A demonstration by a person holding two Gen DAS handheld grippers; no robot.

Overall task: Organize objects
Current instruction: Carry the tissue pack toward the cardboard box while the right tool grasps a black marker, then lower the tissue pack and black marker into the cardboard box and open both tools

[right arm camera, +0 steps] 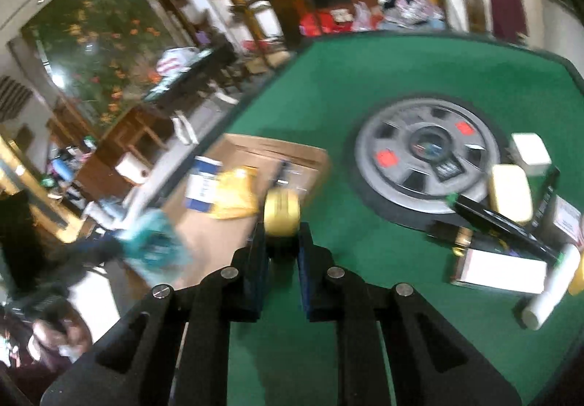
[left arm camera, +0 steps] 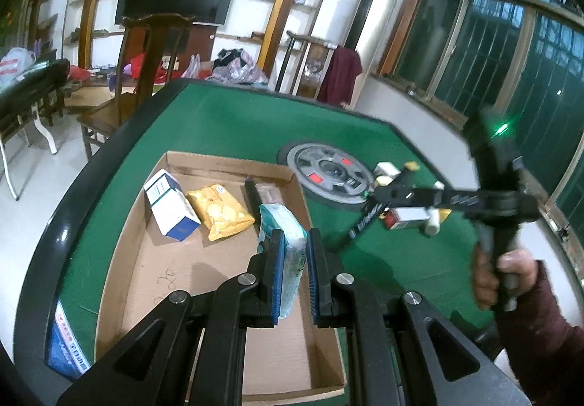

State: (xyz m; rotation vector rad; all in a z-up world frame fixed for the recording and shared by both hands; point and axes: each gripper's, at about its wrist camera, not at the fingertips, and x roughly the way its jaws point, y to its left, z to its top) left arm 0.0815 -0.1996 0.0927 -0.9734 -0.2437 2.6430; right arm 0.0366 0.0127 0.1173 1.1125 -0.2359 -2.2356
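My left gripper [left arm camera: 295, 242] is shut on a teal-and-white tissue pack [left arm camera: 283, 242] and holds it upright above the open cardboard box [left arm camera: 277, 344] on the green table. The box holds a blue-and-white carton [left arm camera: 169, 209], a yellow snack bag [left arm camera: 221, 211] and a dark flat item [left arm camera: 253, 194]. My right gripper [right arm camera: 283, 234] is shut on a small yellow cylinder [right arm camera: 281, 211], above the felt near the box's right wall. In the left wrist view the right gripper [left arm camera: 398, 174] shows blurred over a pile of small items. The tissue pack [right arm camera: 157, 249] shows blurred in the right wrist view.
A grey round hub [right arm camera: 427, 158] sits in the middle of the green table [right arm camera: 365, 85]. White boxes, a yellow soap-like block [right arm camera: 509, 192], a black stick and a white tube [right arm camera: 551, 285] lie at its right. A wooden chair [left arm camera: 146, 77] stands beyond the table's far edge.
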